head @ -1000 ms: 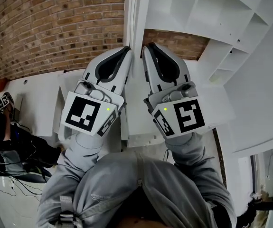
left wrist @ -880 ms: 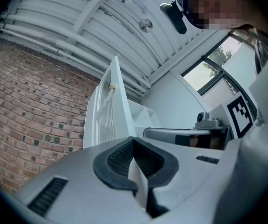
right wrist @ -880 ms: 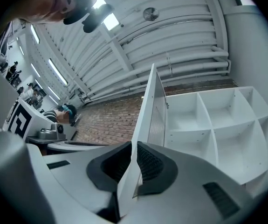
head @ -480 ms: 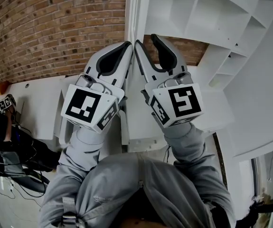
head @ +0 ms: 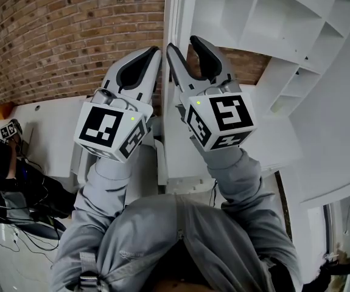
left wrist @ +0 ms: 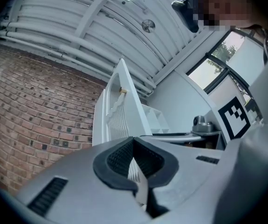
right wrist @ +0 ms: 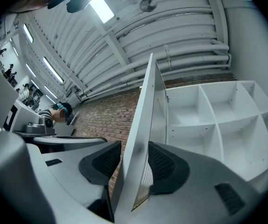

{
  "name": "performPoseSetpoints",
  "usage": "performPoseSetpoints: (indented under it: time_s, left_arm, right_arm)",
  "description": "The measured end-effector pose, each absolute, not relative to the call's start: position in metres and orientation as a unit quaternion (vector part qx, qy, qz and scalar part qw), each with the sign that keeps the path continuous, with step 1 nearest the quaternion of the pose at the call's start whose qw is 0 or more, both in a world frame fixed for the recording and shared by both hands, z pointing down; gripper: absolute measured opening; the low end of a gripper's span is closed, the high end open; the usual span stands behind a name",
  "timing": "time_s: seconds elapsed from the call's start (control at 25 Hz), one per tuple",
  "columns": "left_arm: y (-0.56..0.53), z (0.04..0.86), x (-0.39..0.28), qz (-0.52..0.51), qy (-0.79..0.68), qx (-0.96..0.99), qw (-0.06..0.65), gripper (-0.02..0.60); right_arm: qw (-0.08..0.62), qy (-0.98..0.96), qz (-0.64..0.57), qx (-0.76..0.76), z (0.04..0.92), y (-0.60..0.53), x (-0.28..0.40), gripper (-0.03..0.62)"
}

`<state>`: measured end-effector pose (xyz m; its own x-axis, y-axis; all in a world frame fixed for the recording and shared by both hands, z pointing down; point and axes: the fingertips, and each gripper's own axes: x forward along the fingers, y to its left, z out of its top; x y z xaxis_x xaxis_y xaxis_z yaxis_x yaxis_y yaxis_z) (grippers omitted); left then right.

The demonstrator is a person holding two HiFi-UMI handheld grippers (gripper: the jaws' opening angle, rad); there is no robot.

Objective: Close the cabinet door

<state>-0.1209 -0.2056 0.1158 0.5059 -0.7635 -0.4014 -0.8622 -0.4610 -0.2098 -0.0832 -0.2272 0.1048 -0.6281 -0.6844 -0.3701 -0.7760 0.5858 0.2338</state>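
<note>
The cabinet door (head: 173,11) stands swung open. In the head view it is edge-on, a narrow white upright between the two grippers. Its free edge (right wrist: 140,139) runs straight up between the jaws of the right gripper (head: 184,44). One face of the door is slatted, and that face is turned toward the shelves.

The right gripper's (right wrist: 134,153) jaws are spread and have just been opening. They straddle the door edge with one dark ribbed pad on each face, not clamped on it. The left gripper (head: 157,49) lies just beside the door on the brick side, with its tip close against the edge. In the left gripper view its jaws (left wrist: 133,141) are pressed together at the tips. A sliver of the white slatted door (left wrist: 124,101) shows through the slit between the pads.

To the right of the door there is open space, with brick showing at the back before the cabinet (head: 272,17) begins. To the left the brick wall (head: 59,35) runs alongside, and a low white surface (head: 47,132) sits below it.

The cabinet (right wrist: 217,120) is a grid of open white compartments. They show only white walls and shelf boards with small dark dots.

Grey sleeves (head: 235,175) lead back from the marker cubes (head: 111,129) on both grippers. Cables (head: 16,224) trail on the floor at the far left. White pipes (right wrist: 171,27) cross the ceiling overhead.
</note>
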Motion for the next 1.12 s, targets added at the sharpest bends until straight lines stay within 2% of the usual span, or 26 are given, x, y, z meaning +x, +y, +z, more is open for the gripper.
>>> performPoseSetpoints:
  time_s: [0.64, 1.12]
  left_arm:
    - [-0.219, 0.129, -0.113, 0.122, 0.456, -0.862, 0.182, 0.006]
    - [-0.235, 0.146, -0.066, 0.124, 0.388, -0.9, 0.157, 0.006]
  right_arm:
    - [0.109, 0.88, 0.183, -0.425, 0.105, -0.236, -0.082, 0.156]
    - [0.099, 0.874, 0.15, -0.451, 0.106, -0.249, -0.03, 0.114]
